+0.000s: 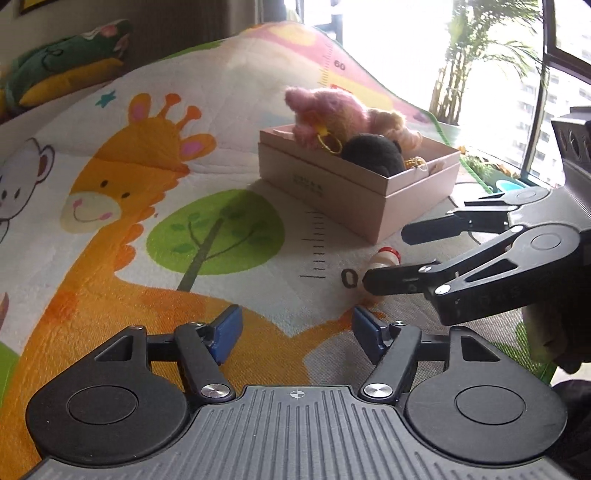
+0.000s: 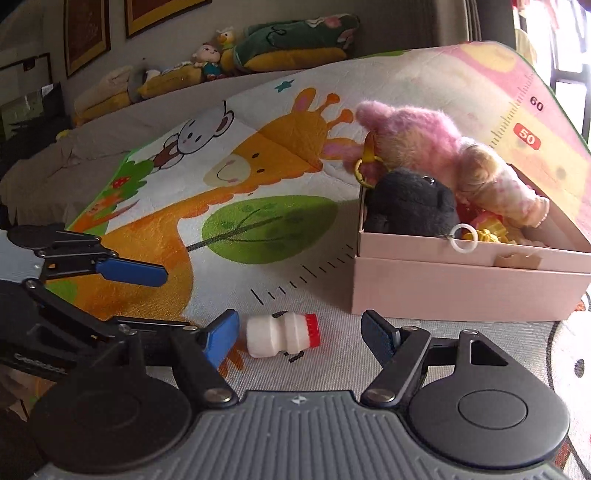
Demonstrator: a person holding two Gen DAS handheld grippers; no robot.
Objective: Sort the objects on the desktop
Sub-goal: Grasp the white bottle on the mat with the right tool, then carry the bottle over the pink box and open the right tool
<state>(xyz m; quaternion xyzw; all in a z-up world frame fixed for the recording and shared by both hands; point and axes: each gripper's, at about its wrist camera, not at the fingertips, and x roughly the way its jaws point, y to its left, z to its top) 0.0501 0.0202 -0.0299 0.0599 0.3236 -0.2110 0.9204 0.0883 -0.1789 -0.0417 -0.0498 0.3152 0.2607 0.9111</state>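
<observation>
white bottle (image 2: 281, 335) lying on mat (image 2: 258, 177), between spread fingers of right gripper (image 2: 300, 334), untouched. left gripper (image 1: 295, 332) also wide, empty, just beside. pink box (image 2: 461, 284) beyond, holding plush toys (image 2: 410, 147).

Quilted play mat (image 1: 110, 229) printed with giraffe, bear and tree covers the surface. Bright daylight through a large window (image 1: 406, 44), dark frame, potted palm (image 1: 476, 55) beside it. Far wall: framed pictures (image 2: 92, 29), ledge with folded cushions (image 2: 295, 40) and small dolls (image 2: 210, 59).
</observation>
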